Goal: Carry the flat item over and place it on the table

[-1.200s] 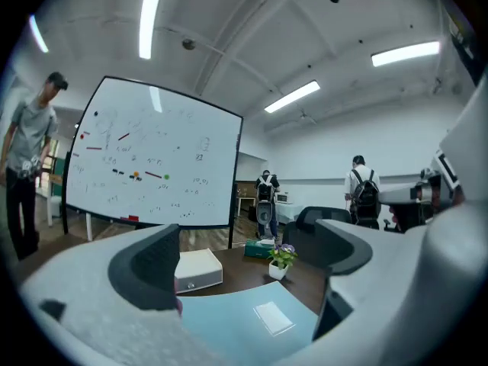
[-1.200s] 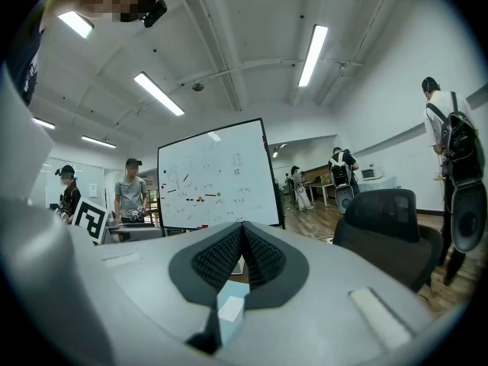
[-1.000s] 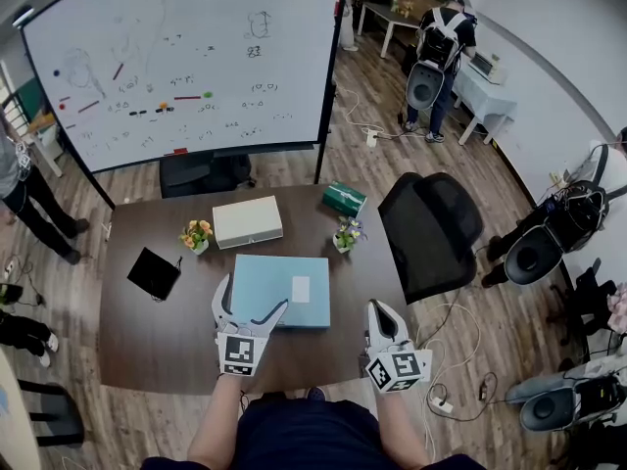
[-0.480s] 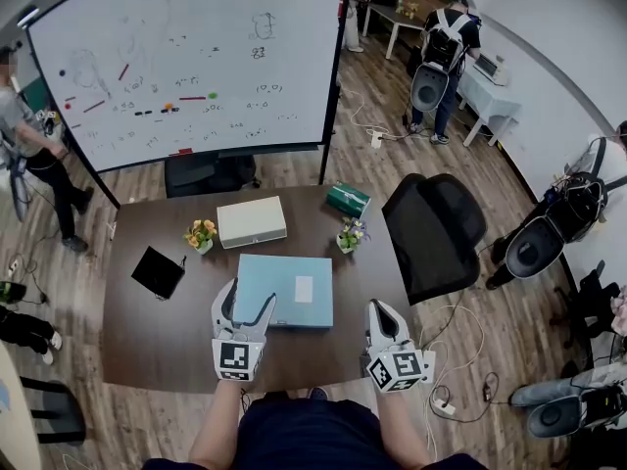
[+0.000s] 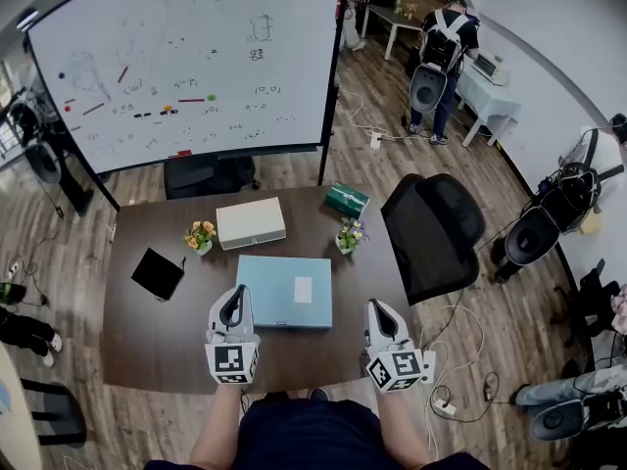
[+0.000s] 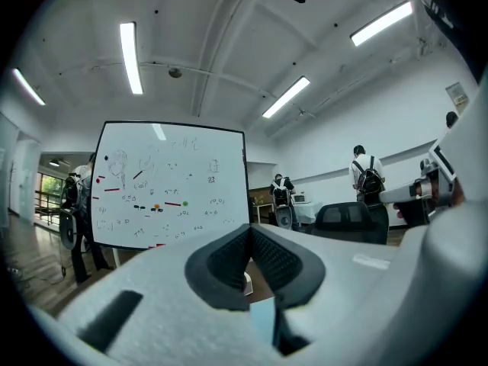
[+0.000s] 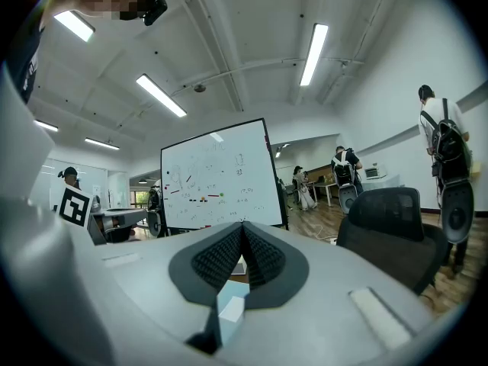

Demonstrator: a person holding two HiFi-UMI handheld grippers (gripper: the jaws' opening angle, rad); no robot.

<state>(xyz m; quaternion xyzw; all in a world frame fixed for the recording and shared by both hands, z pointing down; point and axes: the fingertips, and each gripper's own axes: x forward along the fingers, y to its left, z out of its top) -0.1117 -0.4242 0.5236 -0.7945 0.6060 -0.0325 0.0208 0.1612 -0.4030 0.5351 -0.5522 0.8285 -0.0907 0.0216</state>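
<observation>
The flat item is a light-blue box (image 5: 284,290) with a white label, lying on the dark brown table (image 5: 147,331) near its front edge. My left gripper (image 5: 234,296) hovers at the box's front left corner, jaws shut with nothing between them. My right gripper (image 5: 376,308) hangs just right of the box's front right corner, apart from it and also shut empty. In the left gripper view the closed pads (image 6: 229,261) meet in a line, with a sliver of the blue box (image 6: 263,320) showing below. The right gripper view has shut pads (image 7: 263,261) above a patch of the blue box (image 7: 229,290).
A white box (image 5: 251,221), a green tissue box (image 5: 345,199), two small flower pots (image 5: 198,234) (image 5: 347,233) and a black tablet (image 5: 157,272) share the table. A black office chair (image 5: 431,233) stands at its right; a whiteboard (image 5: 191,62) stands behind. People stand at the far right.
My left gripper's jaws closed from wide open to shut and drew back slightly off the box. The right gripper stayed put. A person at the left walked out of view.
</observation>
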